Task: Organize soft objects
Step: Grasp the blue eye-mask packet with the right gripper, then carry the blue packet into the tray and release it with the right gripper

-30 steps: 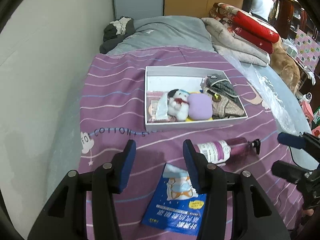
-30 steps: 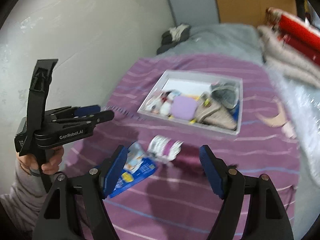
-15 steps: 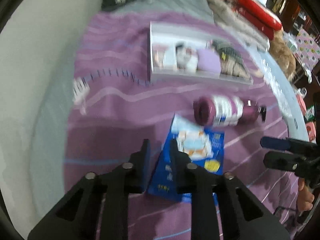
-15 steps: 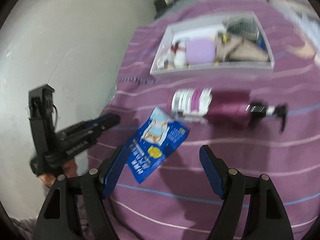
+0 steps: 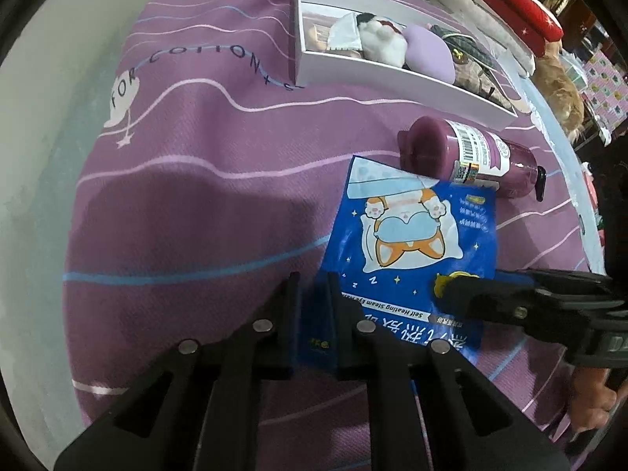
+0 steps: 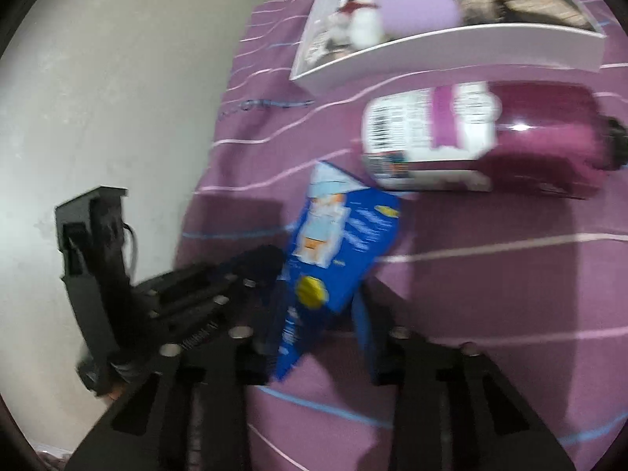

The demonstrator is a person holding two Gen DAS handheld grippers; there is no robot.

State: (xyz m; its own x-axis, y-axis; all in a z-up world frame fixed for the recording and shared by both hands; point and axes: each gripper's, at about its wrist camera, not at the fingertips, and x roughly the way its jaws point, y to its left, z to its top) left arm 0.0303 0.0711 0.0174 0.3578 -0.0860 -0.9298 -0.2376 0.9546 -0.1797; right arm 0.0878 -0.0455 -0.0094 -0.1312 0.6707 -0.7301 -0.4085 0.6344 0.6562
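Pinching blue packet [image 5: 408, 243] corner, left gripper [image 5: 312, 314] fingers just narrowed, right gripper [image 6: 314, 325] grip blurred, unclear.

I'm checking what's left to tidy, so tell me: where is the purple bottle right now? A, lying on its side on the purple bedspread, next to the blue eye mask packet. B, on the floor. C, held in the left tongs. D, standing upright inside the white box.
A: the purple bottle lies on its side on the purple bedspread, in front of the white box, right by the blue eye mask packet's top corner.
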